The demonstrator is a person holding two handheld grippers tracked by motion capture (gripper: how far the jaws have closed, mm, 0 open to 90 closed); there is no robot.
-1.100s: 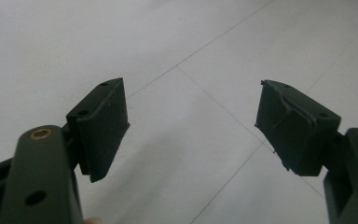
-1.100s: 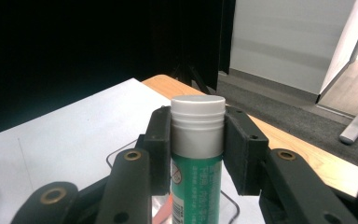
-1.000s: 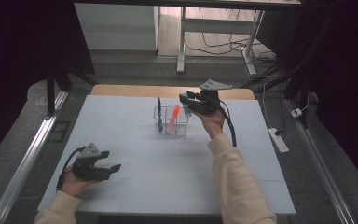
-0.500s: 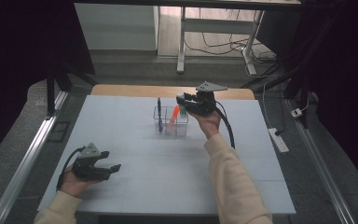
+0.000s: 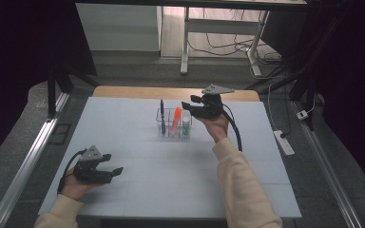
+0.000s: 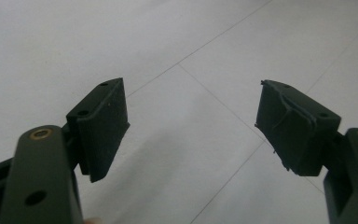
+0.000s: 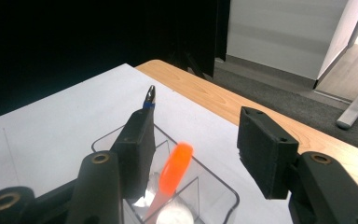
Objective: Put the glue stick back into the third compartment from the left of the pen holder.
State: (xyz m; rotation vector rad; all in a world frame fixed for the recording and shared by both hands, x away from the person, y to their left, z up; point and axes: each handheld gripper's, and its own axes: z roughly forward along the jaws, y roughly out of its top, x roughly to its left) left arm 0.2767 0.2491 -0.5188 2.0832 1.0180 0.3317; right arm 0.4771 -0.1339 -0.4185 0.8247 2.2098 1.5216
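Note:
A clear divided box [image 5: 167,131] stands at the table's far middle. In it are a blue pen [image 5: 162,116], a leaning orange marker [image 5: 176,120] and a white and green thing [image 5: 186,122]. My right gripper [image 5: 188,105] hovers just above the box's right end. Its jaws have just been opening and are now open. In the right gripper view [image 7: 200,149] the orange marker [image 7: 176,169] leans below and between the jaws, its top blurred and clear of both pads. The blue pen [image 7: 149,99] rises behind the left jaw. My left gripper [image 5: 114,171] rests open at the near left, with bare table between its jaws [image 6: 191,126].
A wooden strip [image 5: 123,91] runs along the table's far edge. A power strip [image 5: 283,142] lies on the floor at the right, and metal rails [image 5: 28,156] flank the table. White tabletop [image 5: 171,175] stretches between my two hands.
The right gripper's jaws stand wider apart than before, over the box. Both hands have kept their places, and the left gripper looks the same.

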